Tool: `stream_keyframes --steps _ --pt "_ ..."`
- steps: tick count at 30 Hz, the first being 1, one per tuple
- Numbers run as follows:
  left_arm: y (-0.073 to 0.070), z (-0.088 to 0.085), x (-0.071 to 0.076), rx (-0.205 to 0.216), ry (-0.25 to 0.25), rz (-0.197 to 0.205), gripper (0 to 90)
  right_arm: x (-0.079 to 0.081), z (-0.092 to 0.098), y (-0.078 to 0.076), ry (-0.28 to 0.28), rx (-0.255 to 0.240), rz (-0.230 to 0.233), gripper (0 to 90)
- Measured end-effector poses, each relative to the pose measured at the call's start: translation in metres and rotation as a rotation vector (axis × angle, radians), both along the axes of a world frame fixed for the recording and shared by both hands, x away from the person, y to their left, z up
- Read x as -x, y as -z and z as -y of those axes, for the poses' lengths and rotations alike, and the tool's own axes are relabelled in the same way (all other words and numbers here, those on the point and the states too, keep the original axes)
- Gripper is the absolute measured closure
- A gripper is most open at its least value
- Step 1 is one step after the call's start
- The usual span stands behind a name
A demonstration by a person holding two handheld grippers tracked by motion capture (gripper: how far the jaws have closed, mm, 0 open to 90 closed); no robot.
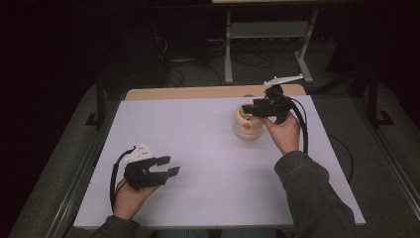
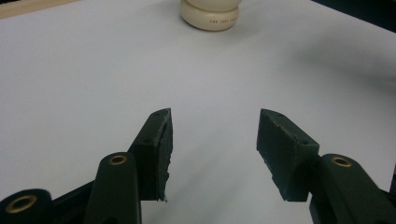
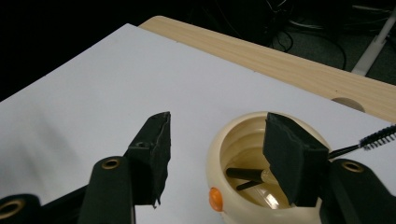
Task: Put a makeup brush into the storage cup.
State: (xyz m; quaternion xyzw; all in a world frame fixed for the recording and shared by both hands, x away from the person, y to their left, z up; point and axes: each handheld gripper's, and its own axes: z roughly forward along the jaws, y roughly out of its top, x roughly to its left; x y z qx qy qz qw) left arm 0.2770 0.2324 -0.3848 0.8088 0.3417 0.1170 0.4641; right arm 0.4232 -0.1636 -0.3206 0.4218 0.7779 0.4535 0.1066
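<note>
A cream, ribbed holder (image 1: 248,124) is seen standing upright on the white table sheet (image 1: 198,163), toward the far right of it, with its open mouth facing up and its long axis vertical. An orange dot (image 3: 215,198) is marked on its side. Dark slender items (image 3: 243,173) are seen lying tilted inside it, and a small black brush (image 3: 379,136) juts out over the rim just past it in the right gripper view.

The right gripper (image 1: 250,108) is held directly over the holder's mouth; its jaws are parted, with one above the opening and the other outside the rim, and nothing is clamped between them. The left gripper (image 1: 167,166) is held well apart, near the front left of the sheet, with its jaws spread and nothing between them, pointed across bare sheet toward the holder. The wooden table edge (image 1: 198,92) is seen beyond the sheet.
</note>
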Motion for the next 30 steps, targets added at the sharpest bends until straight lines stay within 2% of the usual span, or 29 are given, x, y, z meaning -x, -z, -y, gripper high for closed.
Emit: stream_keyframes --steps 7,22,30 --pt "0.001 -0.001 -0.001 -0.010 -0.005 0.001 43.7 0.010 -0.001 0.001 -0.029 -0.002 0.028 37.3" --pt "-0.001 -0.002 -0.001 -0.026 -0.005 0.002 42.8 0.021 0.002 0.005 -0.035 -0.011 0.029 34.6" --pt "-0.001 -0.002 -0.001 -0.021 -0.008 0.006 42.1 0.028 0.006 0.010 -0.046 -0.017 0.029 32.6"
